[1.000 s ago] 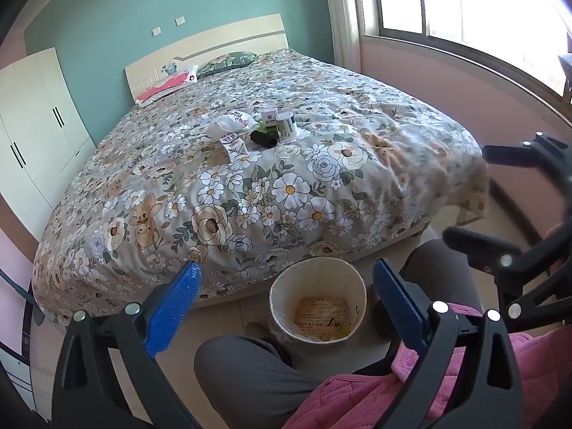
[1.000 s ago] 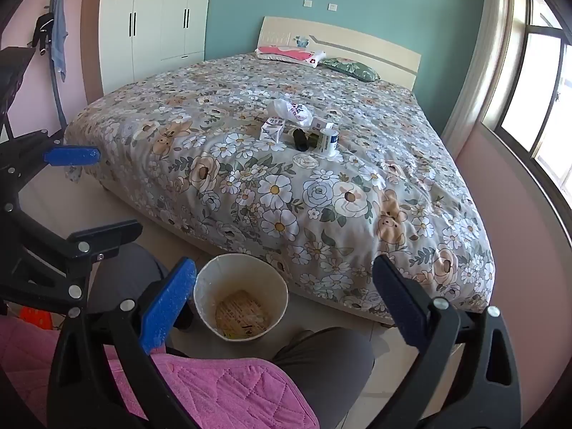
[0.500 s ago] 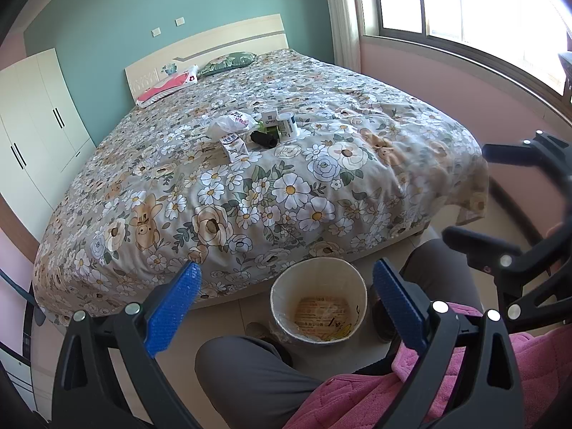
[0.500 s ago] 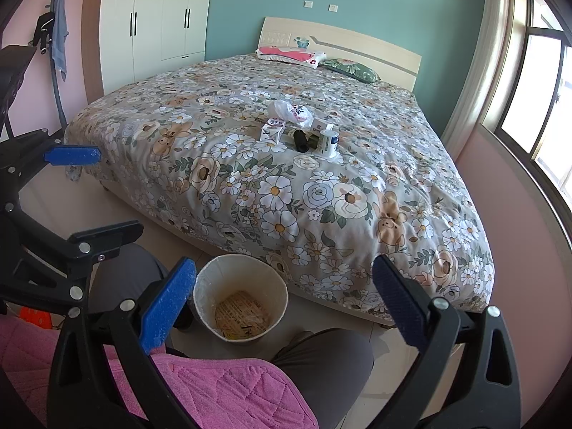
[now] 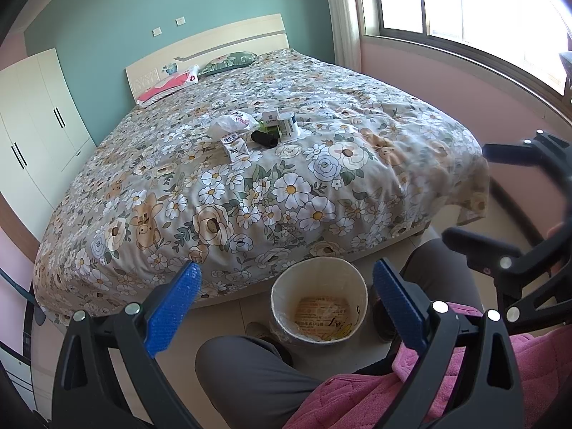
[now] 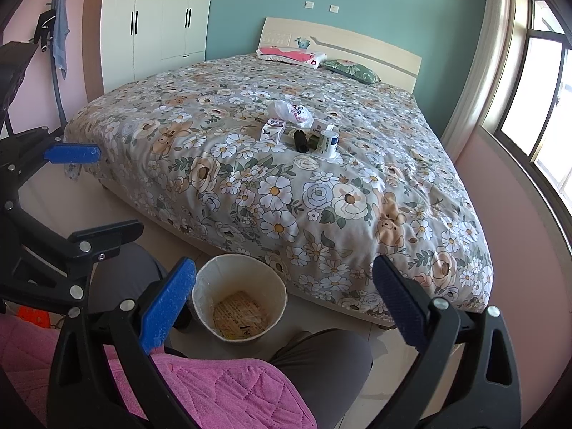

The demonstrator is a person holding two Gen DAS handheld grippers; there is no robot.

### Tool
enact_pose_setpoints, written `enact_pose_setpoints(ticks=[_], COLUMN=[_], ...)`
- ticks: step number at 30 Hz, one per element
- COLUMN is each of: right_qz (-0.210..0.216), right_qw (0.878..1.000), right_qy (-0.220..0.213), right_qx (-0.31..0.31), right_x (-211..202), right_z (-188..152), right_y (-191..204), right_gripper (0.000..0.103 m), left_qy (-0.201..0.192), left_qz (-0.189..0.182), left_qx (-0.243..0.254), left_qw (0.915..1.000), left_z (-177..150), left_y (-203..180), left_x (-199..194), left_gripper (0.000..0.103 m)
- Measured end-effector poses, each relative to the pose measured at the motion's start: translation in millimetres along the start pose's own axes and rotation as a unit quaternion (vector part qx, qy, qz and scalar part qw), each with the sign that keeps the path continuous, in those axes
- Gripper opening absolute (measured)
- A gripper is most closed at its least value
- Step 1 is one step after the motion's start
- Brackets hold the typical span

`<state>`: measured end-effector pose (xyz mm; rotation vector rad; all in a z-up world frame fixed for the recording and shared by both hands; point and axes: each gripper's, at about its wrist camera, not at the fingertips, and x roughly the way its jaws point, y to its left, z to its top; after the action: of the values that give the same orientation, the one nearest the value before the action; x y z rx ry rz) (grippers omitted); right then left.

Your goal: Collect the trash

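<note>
A small pile of trash lies mid-bed: a white plastic bag (image 5: 228,123), a milk carton (image 5: 234,147), a black cylinder (image 5: 264,138), a white tub (image 5: 287,123) and a small box (image 5: 270,116). The same carton (image 6: 272,131) and tub (image 6: 329,142) show in the right wrist view. A round white bin (image 5: 319,305) stands on the floor at the bed's foot, between the person's knees; it also shows in the right wrist view (image 6: 239,298). My left gripper (image 5: 284,304) and right gripper (image 6: 284,300) are open and empty, held low above the bin, far from the trash.
The floral bedspread (image 5: 286,193) covers a large bed with pillows (image 5: 228,62) at the headboard. White wardrobes (image 6: 157,18) stand on the left, a window (image 5: 464,10) on the right. The person's grey-trousered knees (image 5: 246,371) and pink jacket (image 6: 200,386) fill the foreground.
</note>
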<state>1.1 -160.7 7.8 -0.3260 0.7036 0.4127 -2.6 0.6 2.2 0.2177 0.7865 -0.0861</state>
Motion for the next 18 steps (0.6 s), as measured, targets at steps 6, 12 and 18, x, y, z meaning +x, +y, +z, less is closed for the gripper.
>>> enact_pose_setpoints(ticks=[6,12,18], right_qz=[0.0,0.0,-0.001], right_qw=[1.0,1.0,1.0], right_qy=[0.0,-0.001,0.0], right_qx=[-0.001,-0.001,-0.001], right_x=[0.4,-0.9,-1.1], right_z=[0.5,-1.1,-0.9], right_y=[1.4,0.3,0.4], right_gripper=[0.097,0.097,0.097], left_qy=[0.0,0.001,0.001], left_qz=[0.001,0.0,-0.001], left_qx=[0.001,-0.001,0.001], left_qw=[1.0,1.0,1.0], left_z=[-0.6,-0.7,-0.6], left_y=[0.6,0.9,1.2], left_x=[0.8,0.4,0.5], left_gripper=[0.098,0.098,0.098])
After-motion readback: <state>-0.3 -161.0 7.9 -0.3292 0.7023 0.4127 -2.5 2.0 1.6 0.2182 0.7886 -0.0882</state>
